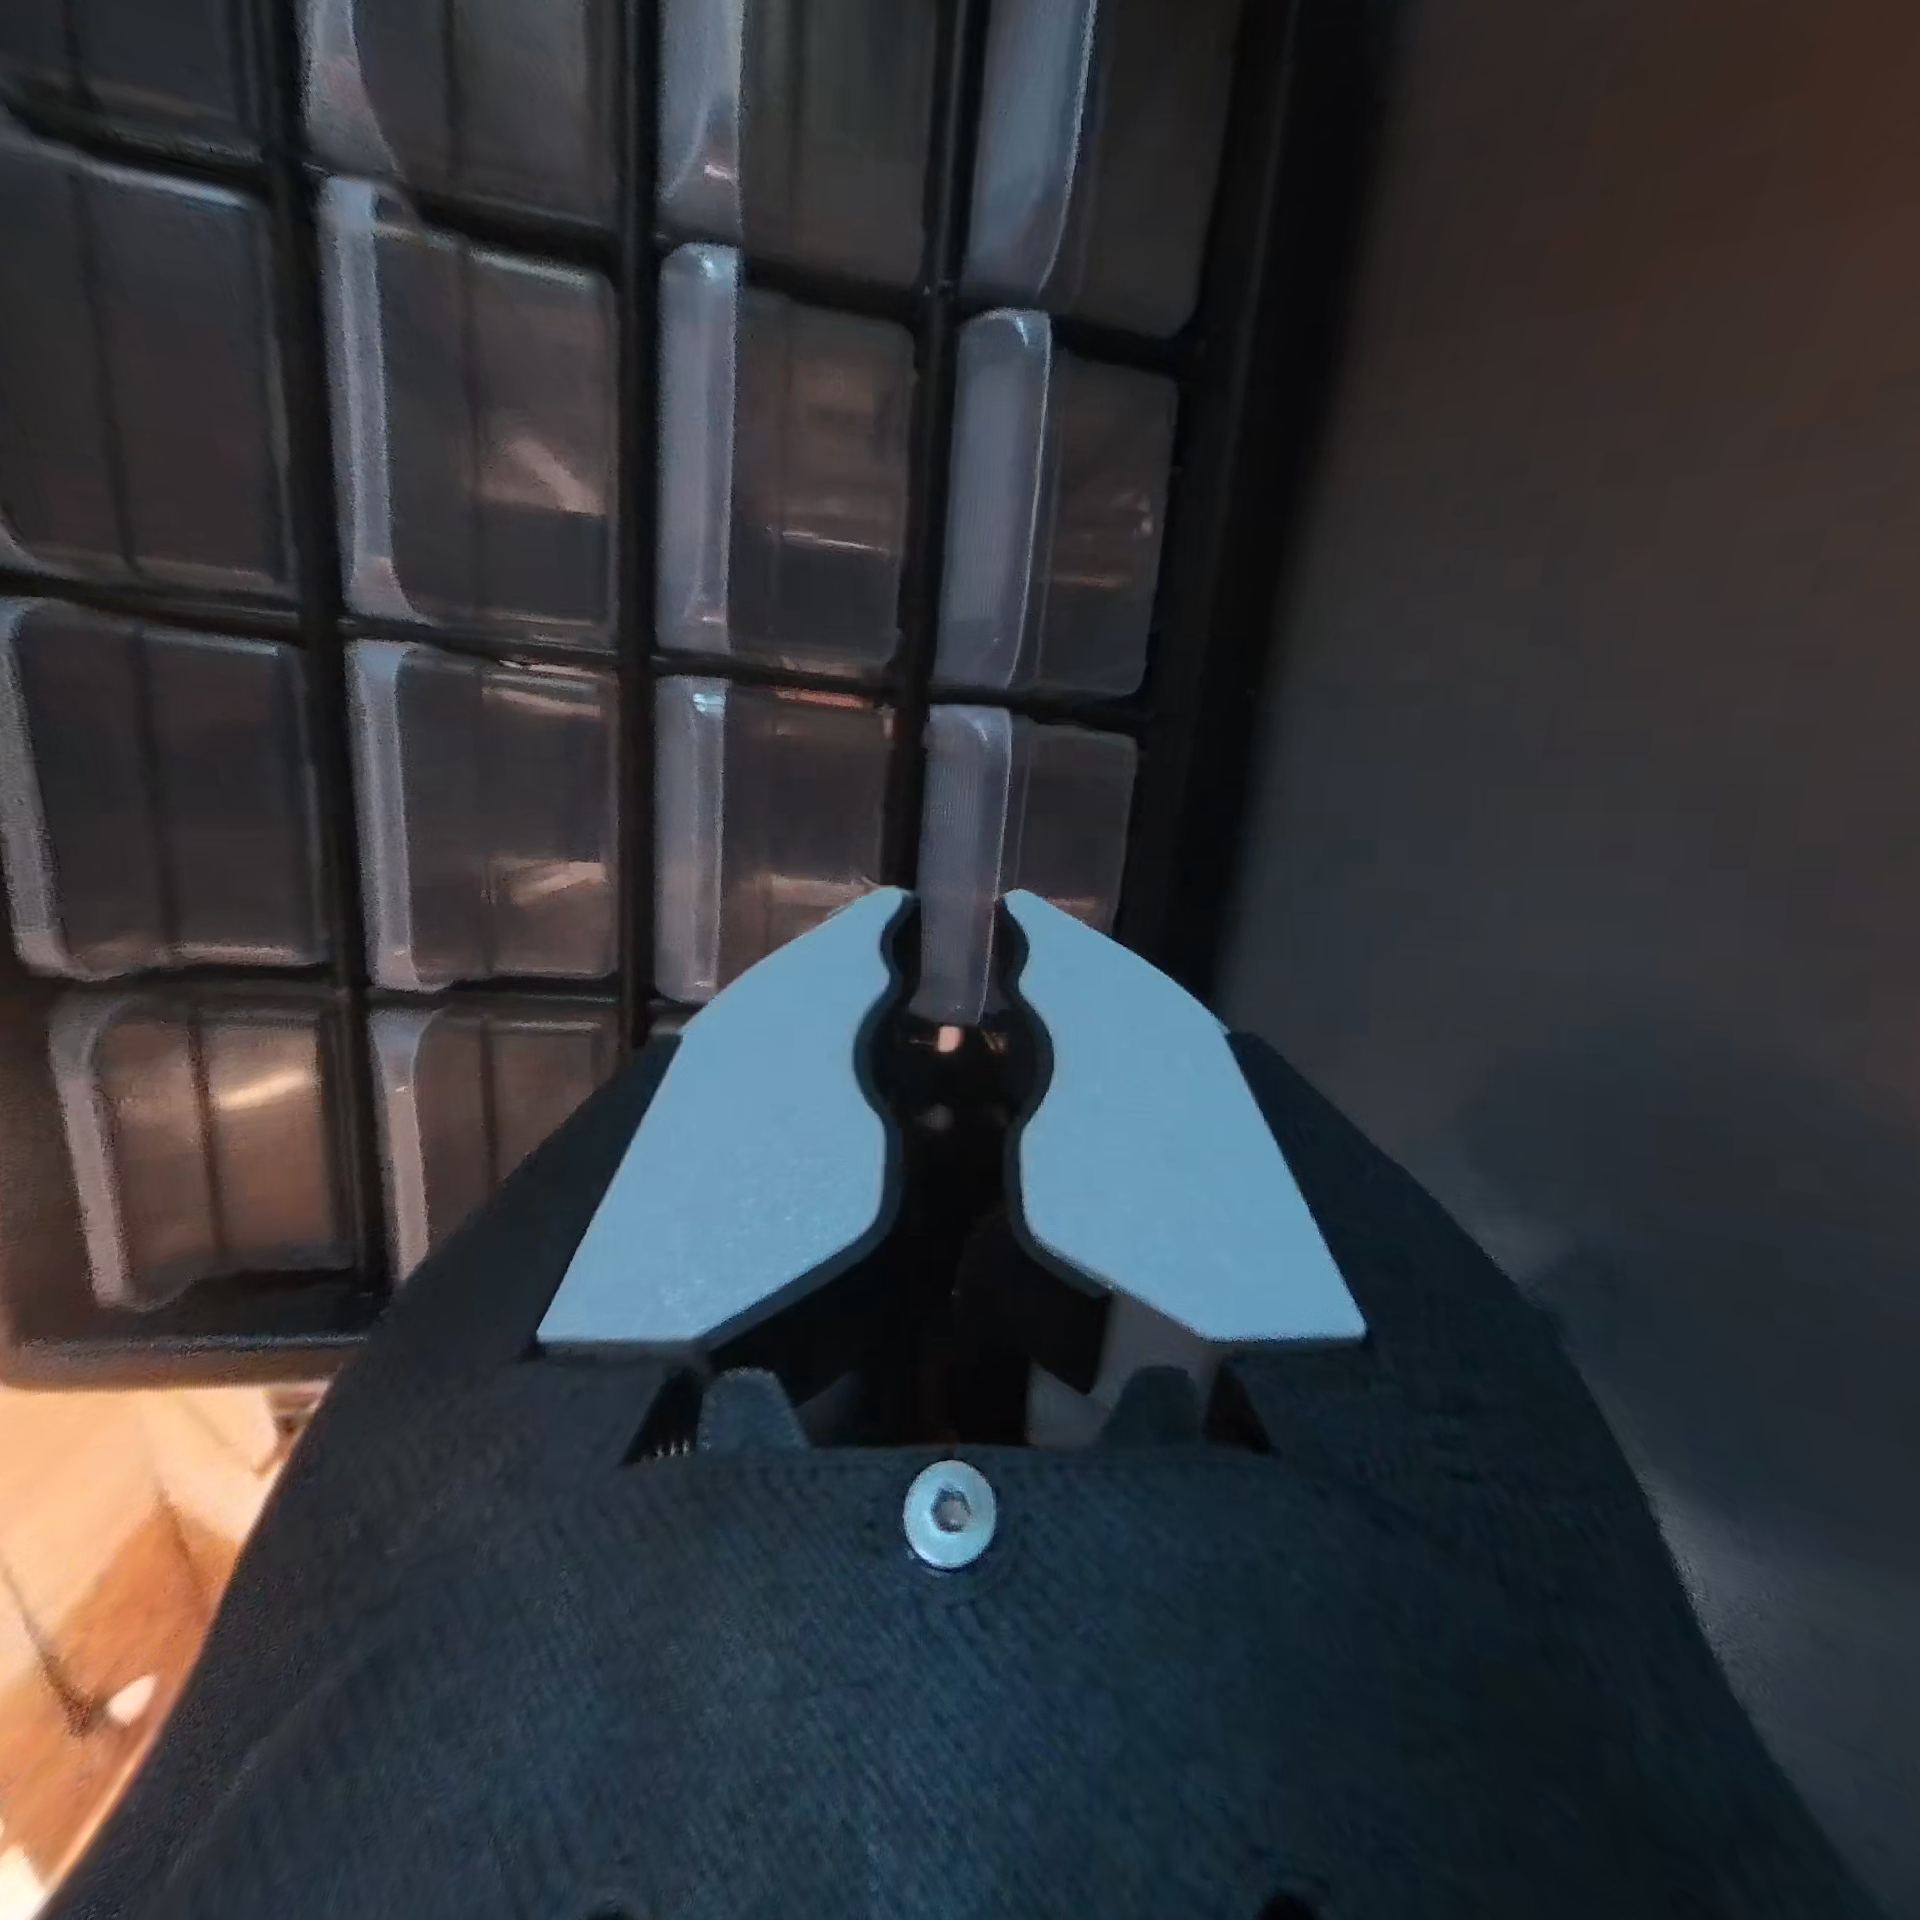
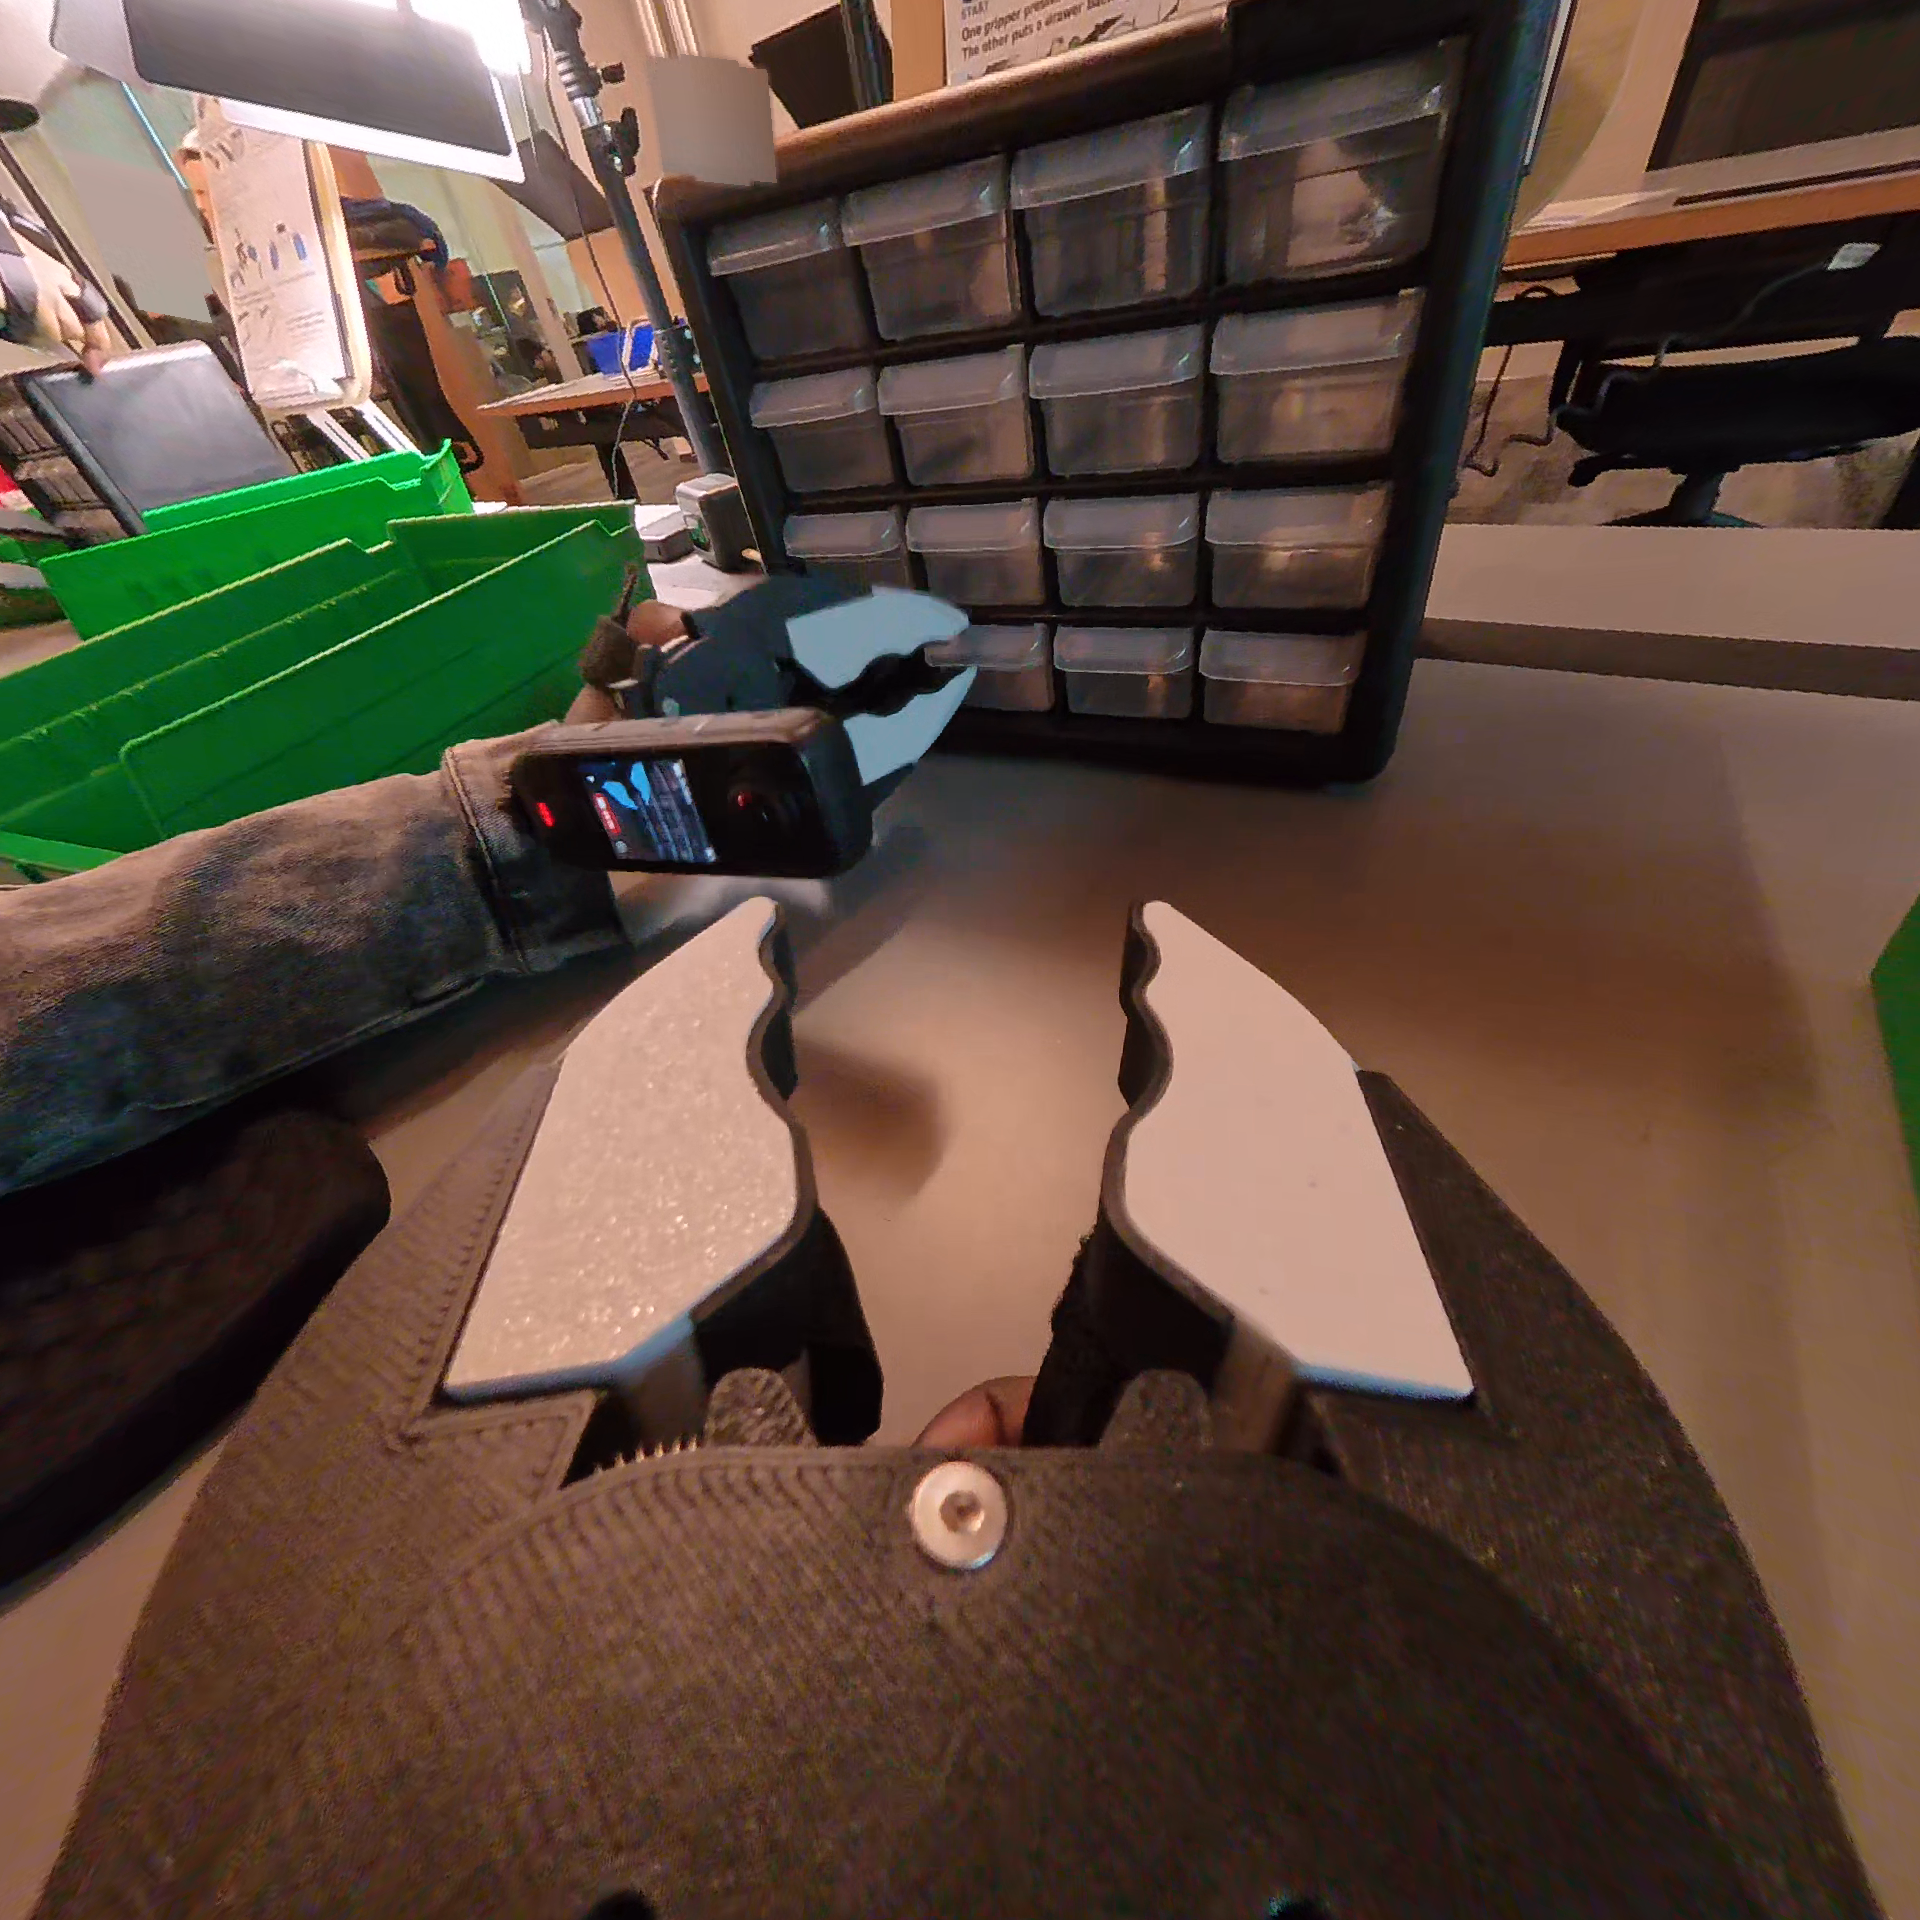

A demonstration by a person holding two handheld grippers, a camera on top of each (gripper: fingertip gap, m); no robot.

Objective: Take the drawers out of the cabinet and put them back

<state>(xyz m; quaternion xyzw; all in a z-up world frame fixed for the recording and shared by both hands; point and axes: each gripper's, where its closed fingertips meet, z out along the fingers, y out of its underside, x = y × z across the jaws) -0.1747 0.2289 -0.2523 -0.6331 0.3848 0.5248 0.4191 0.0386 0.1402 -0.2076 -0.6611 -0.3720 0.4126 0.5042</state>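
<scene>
A black cabinet (image 2: pixel 1455 416) with several clear plastic drawers stands on the grey table (image 2: pixel 1403 935). My left gripper (image 1: pixel 958 914) is turned on its side and shut on the handle lip (image 1: pixel 961 821) of a bottom-row drawer, second from the left. That drawer (image 2: pixel 1008 665) looks roughly level with its neighbours. The left gripper also shows in the right wrist view (image 2: pixel 961 655), held by a hand in a dark sleeve (image 2: pixel 260 956). My right gripper (image 2: pixel 956 920) is open and empty, low over the table in front of the cabinet.
Green plastic bins (image 2: pixel 312 644) stand on the table to the left of the cabinet. A green object (image 2: pixel 1903 1039) shows at the right edge. A light stand (image 2: pixel 644 260) and an office chair (image 2: pixel 1714 416) are behind the table.
</scene>
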